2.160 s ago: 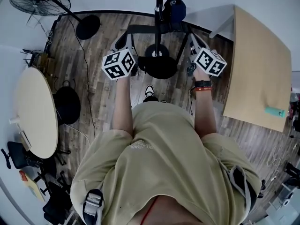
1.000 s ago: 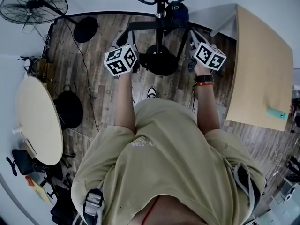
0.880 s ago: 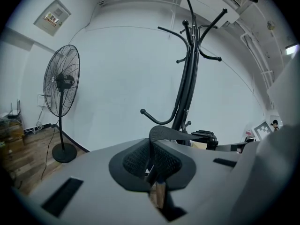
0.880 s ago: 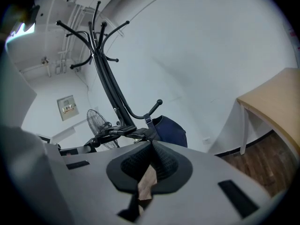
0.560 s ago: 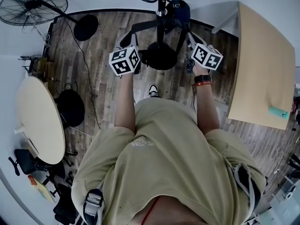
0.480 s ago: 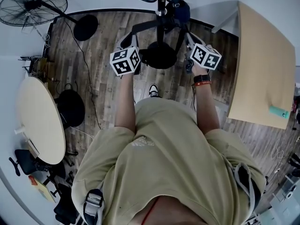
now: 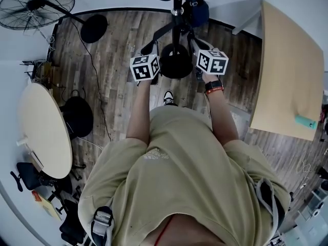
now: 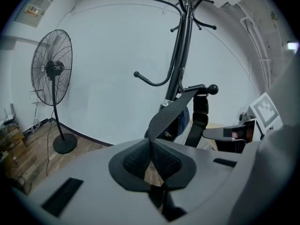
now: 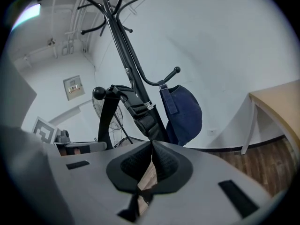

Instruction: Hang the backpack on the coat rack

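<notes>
Two clamps: your left gripper pinches the backpack's flat webbing, your right gripper its padded strap. Both lead to a ball-tipped hook on the coat rack (navy bag hangs alongside).

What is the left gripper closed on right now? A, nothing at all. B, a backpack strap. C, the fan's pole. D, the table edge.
B: in the left gripper view, the left gripper is shut on the black backpack strap, which runs up toward the coat rack.
</notes>
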Demonstrator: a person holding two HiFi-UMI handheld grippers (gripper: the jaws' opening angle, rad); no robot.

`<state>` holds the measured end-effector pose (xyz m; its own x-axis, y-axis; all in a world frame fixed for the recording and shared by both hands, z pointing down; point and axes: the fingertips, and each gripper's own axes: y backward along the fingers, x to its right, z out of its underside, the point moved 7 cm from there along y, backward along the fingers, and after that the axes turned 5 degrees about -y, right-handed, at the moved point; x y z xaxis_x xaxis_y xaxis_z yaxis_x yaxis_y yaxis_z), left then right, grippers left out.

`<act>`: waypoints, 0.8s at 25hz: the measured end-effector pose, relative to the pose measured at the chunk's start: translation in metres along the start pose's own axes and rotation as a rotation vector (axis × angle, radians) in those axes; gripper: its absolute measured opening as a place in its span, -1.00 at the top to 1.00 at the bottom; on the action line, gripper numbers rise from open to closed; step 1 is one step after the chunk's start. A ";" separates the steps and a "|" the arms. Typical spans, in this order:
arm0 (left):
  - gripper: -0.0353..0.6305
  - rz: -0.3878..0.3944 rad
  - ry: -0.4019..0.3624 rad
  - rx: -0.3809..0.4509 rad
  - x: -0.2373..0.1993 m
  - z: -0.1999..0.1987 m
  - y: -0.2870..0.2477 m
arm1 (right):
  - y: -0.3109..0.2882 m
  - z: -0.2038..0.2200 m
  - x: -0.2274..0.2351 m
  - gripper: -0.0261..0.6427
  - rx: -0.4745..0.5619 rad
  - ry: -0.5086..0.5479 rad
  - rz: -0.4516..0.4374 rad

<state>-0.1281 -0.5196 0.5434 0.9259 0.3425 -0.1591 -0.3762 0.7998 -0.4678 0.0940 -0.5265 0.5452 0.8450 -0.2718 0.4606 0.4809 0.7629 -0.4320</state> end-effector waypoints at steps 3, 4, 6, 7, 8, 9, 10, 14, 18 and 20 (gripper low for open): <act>0.82 0.026 -0.041 -0.022 0.009 0.009 -0.003 | -0.005 0.004 -0.005 0.87 -0.005 0.000 -0.017; 0.82 0.034 -0.050 -0.027 0.011 0.011 -0.004 | -0.006 0.005 -0.008 0.87 -0.006 -0.002 -0.024; 0.82 0.050 -0.053 -0.034 0.015 0.015 -0.004 | -0.008 0.008 -0.013 0.87 -0.005 -0.002 -0.032; 0.82 0.057 -0.053 -0.039 0.017 0.016 -0.006 | -0.009 0.009 -0.015 0.87 -0.004 -0.001 -0.033; 0.81 0.065 -0.055 -0.046 0.020 0.018 -0.007 | -0.009 0.009 -0.016 0.87 -0.003 0.000 -0.033; 0.81 0.076 -0.057 -0.054 0.023 0.020 -0.009 | -0.009 0.009 -0.015 0.87 -0.002 0.000 -0.032; 0.81 0.089 -0.060 -0.064 0.026 0.021 -0.012 | -0.009 0.009 -0.014 0.87 -0.002 -0.002 -0.033; 0.81 0.134 -0.077 -0.096 0.039 0.026 -0.016 | -0.006 0.006 -0.012 0.87 -0.012 -0.008 -0.032; 0.81 0.132 -0.055 -0.078 0.043 0.027 -0.016 | -0.003 0.004 -0.011 0.84 0.001 -0.022 -0.015; 0.81 0.133 -0.022 -0.050 0.039 0.025 -0.013 | 0.001 0.000 -0.010 0.88 0.031 -0.041 -0.012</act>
<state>-0.0880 -0.5039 0.5654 0.8667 0.4553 -0.2041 -0.4933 0.7210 -0.4866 0.0857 -0.5229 0.5405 0.8288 -0.2570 0.4971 0.4826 0.7779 -0.4024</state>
